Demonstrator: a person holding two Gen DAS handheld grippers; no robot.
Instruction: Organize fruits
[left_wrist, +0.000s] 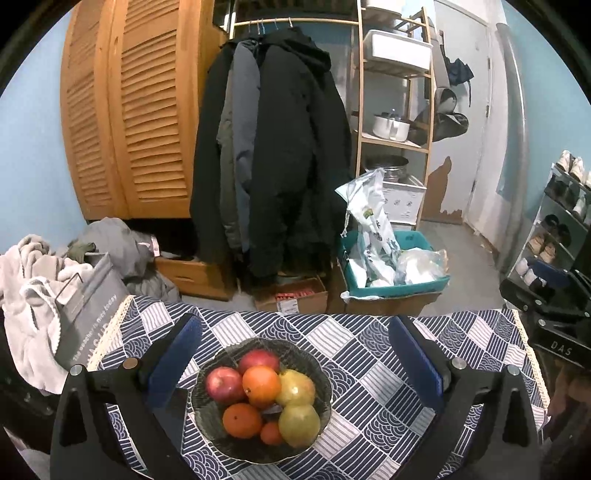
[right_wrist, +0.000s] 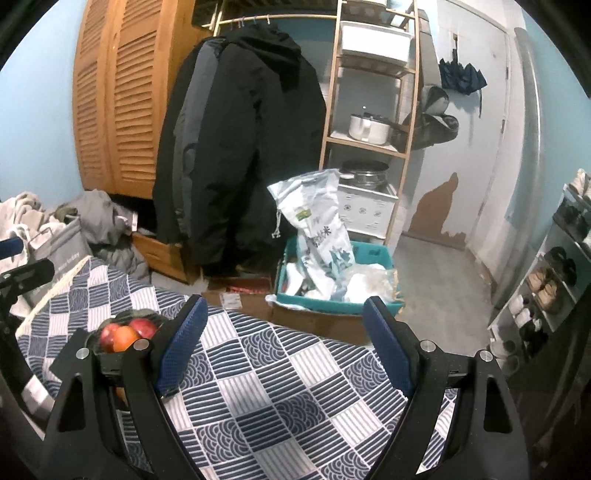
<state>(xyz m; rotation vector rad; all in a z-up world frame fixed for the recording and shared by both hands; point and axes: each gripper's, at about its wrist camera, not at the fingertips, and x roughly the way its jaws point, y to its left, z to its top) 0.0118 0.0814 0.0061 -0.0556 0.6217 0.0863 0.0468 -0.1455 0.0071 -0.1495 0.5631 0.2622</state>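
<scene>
The left gripper (left_wrist: 295, 354) gapes wide and empty, its blue ribbed pads flanking a scalloped dark glass bowl (left_wrist: 221, 435) that sits between and just below them. Round oranges (left_wrist: 261, 386), glossy red apples (left_wrist: 224, 384) and yellow-green pears (left_wrist: 299, 424) are heaped inside. The right gripper (right_wrist: 284, 336), equally wide, hovers over the checked blue tablecloth (right_wrist: 266, 398), the bowl off to its left. Beyond hang dark coats (left_wrist: 280, 147).

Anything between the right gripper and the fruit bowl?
In the right wrist view, only bare patterned tablecloth lies ahead of the open right gripper; the fruit bowl sits off left, partly hidden behind its left finger.
</scene>
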